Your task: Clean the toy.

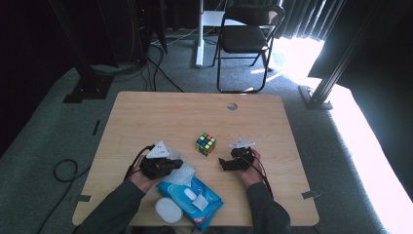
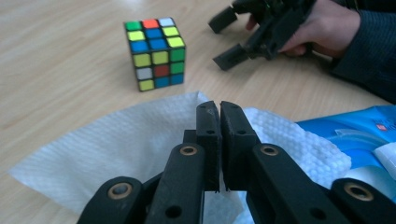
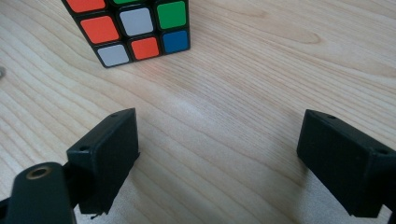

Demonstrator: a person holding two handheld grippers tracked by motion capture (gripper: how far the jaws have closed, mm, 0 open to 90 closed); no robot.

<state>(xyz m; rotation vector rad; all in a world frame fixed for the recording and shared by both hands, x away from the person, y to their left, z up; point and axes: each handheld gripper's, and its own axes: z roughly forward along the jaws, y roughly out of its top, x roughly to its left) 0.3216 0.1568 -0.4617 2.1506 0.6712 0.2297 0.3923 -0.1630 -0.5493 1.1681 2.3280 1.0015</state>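
The left tool (image 2: 219,112) is clamped on a white wipe (image 2: 116,149) half out of the blue pack (image 1: 195,197) on the worktop (image 1: 146,117), near the cube (image 2: 155,53). If the thin sheet slips or tears, the pull may fail, or drag the pack along. The right tool (image 3: 219,154) rests with its jaws apart.

The left gripper (image 2: 219,112) has its jaws closed together, while the right gripper (image 3: 219,154) holds its jaws wide apart.
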